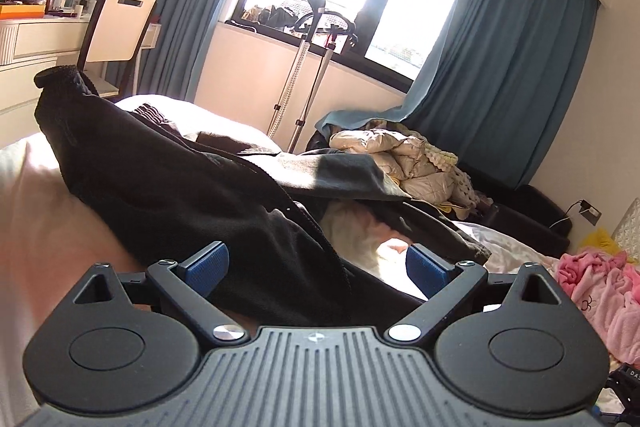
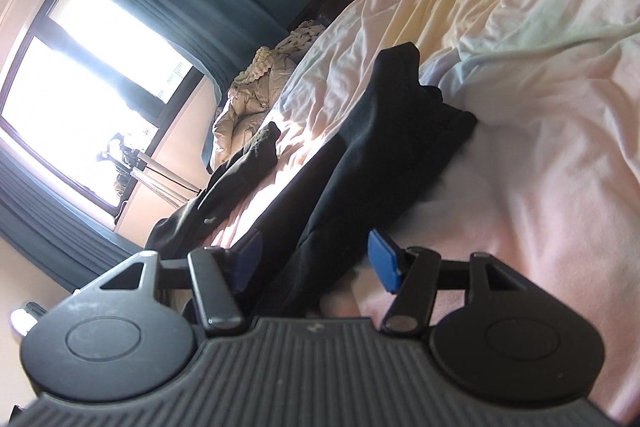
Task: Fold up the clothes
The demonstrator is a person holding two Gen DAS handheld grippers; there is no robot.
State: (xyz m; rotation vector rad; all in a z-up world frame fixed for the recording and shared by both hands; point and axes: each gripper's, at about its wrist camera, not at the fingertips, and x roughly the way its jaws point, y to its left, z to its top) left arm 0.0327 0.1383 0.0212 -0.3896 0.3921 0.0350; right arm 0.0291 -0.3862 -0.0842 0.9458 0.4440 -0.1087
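black garment (image 1: 168, 187) on bed (image 2: 540, 131), tongs (image 1: 316, 269) spread.

Left gripper (image 1: 318, 263) level, jaws spread wide, blue pads (image 1: 208, 265) well apart (nothing clamped between them); right gripper (image 2: 316, 259) rolled hard sideways, jaws likewise apart, blue pads (image 2: 384, 261) not pressing on anything; no hand or sleeve visible.

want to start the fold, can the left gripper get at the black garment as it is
Probably yes: the left gripper is open, with the black garment already lying between its fingers on the bed, and nothing blocks it.
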